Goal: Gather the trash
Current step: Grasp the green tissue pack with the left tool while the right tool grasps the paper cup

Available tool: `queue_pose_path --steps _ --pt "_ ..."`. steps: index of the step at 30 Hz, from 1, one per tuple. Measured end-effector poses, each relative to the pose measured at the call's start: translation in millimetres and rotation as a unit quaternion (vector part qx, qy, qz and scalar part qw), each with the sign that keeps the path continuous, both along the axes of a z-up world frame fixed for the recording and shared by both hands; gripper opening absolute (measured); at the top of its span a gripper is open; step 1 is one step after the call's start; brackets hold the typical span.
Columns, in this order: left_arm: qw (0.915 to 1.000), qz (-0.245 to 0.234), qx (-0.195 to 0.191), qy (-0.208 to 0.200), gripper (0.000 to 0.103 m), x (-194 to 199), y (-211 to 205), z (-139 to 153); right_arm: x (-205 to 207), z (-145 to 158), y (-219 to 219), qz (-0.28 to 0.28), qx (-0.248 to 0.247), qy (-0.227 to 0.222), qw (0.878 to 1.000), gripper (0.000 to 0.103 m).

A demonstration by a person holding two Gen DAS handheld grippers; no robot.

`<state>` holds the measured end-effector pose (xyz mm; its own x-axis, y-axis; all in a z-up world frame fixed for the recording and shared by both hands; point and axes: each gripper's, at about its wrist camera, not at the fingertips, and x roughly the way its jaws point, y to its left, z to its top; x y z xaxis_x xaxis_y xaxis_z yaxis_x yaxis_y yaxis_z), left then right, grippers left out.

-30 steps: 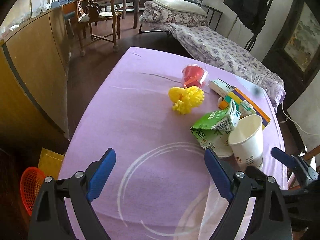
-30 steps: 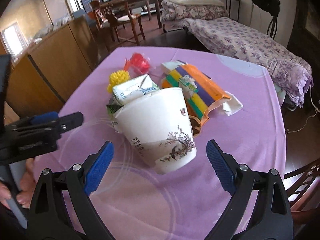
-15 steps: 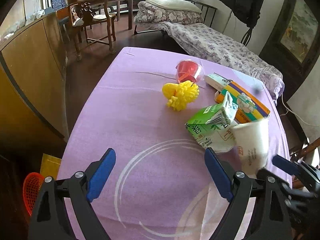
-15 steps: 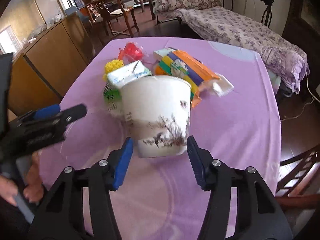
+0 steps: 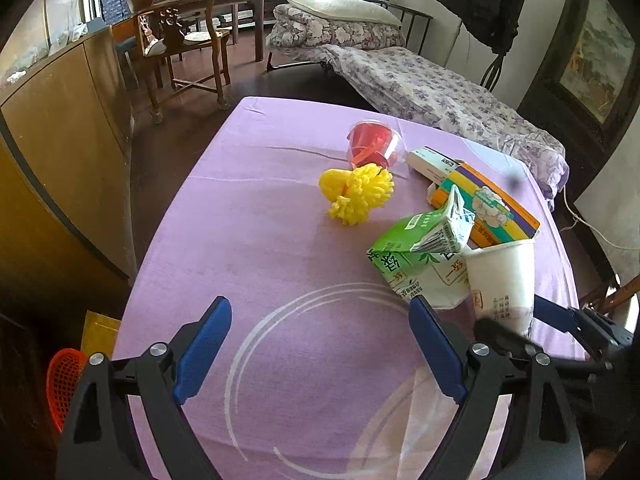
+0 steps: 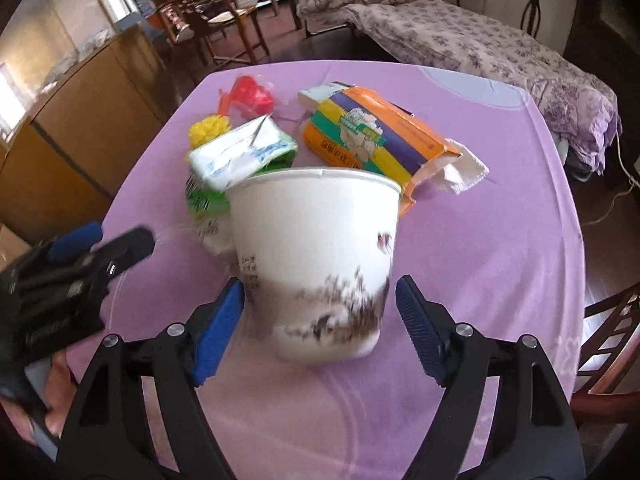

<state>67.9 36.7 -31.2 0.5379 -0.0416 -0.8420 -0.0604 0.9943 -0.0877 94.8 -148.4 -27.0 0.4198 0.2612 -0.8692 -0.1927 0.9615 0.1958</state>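
Observation:
A white paper cup [image 6: 316,260] stands upright on the purple tablecloth [image 6: 500,208]. My right gripper [image 6: 320,312] has a finger on each side of its base, the left pad touching, a small gap at the right pad. The cup also shows in the left wrist view [image 5: 504,280], between the right gripper's fingers [image 5: 548,312]. Behind it lie a green milk carton [image 5: 416,256], a yellow spiky toy [image 5: 360,192], a red plastic cup [image 5: 372,148] and a tissue pack [image 5: 484,204]. My left gripper [image 5: 320,348] is open and empty over bare cloth.
A white box [image 5: 432,162] lies by the tissue pack. An orange basket [image 5: 64,384] and a yellow bag [image 5: 98,332] sit on the floor left of the table. A wooden cabinet [image 5: 60,152], a chair [image 5: 184,52] and a bed [image 5: 420,80] stand beyond.
My right gripper's fingers closed in from wide open around the paper cup's base, and the cup stands more upright now. My left gripper stayed open.

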Motion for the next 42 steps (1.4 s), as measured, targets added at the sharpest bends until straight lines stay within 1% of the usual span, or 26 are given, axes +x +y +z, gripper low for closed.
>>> queue_pose_path --steps 3,5,7,10,12,15,18,24,29,34,37,38,40,42 --pt "1.0000 0.002 -0.006 0.003 0.088 1.3 1.2 -0.4 2.8 -4.3 -1.5 -0.008 0.009 0.005 1.000 0.075" --pt "1.0000 0.002 -0.008 0.002 0.088 1.5 1.5 0.1 0.9 -1.9 -1.5 -0.007 0.005 0.003 1.000 0.074" --pt "1.0000 0.002 -0.005 -0.001 0.088 0.9 1.9 0.6 -5.8 4.8 -3.9 -0.011 0.000 -0.004 1.000 0.074" --pt "1.0000 0.000 -0.007 -0.004 0.088 0.9 2.0 1.1 -27.5 23.0 -19.2 -0.018 0.014 -0.018 1.000 0.074" --pt "0.9999 -0.004 -0.010 -0.006 0.088 2.2 -0.1 0.9 -37.8 29.5 -30.3 -0.028 0.017 -0.024 0.999 0.074" --pt "0.9998 -0.015 -0.007 -0.012 0.088 7.9 -7.7 1.7 -40.4 21.6 -41.0 -0.045 0.022 -0.002 0.999 0.074" --pt "0.9993 -0.034 0.003 -0.016 0.088 16.0 -19.6 -0.8 -34.1 14.0 -41.8 -0.049 0.013 0.017 0.999 0.075" --pt "0.9983 -0.057 -0.009 -0.002 0.087 32.7 -37.2 -10.1 -32.3 7.9 -39.3 -0.046 0.013 0.024 0.999 0.076" --pt "0.9974 -0.072 0.004 -0.001 0.087 39.1 -53.5 -17.5 -30.5 7.2 -42.7 -0.047 0.020 0.021 0.998 0.076" --pt "0.9969 -0.078 0.001 0.000 0.087 47.8 -63.0 -23.0 -28.5 4.6 -42.9 -0.047 0.018 0.029 0.998 0.076" --pt "0.9964 -0.085 0.002 0.000 0.087 52.7 -68.6 -25.4 -28.2 4.6 -42.6 -0.047 0.020 0.030 0.998 0.079" --pt "0.9961 -0.088 0.000 0.001 0.085 53.8 -70.1 -26.1 -28.0 4.8 -42.3 -0.047 0.021 0.029 0.998 0.080" --pt "0.9949 -0.100 -0.009 0.006 0.069 54.5 -74.1 -27.2 -28.4 4.6 -41.7 -0.047 0.022 0.029 0.998 0.081" --pt "0.9939 -0.109 -0.015 0.002 0.059 53.5 -78.5 -24.6 -28.4 4.0 -41.1 -0.045 0.024 0.030 0.998 0.081"
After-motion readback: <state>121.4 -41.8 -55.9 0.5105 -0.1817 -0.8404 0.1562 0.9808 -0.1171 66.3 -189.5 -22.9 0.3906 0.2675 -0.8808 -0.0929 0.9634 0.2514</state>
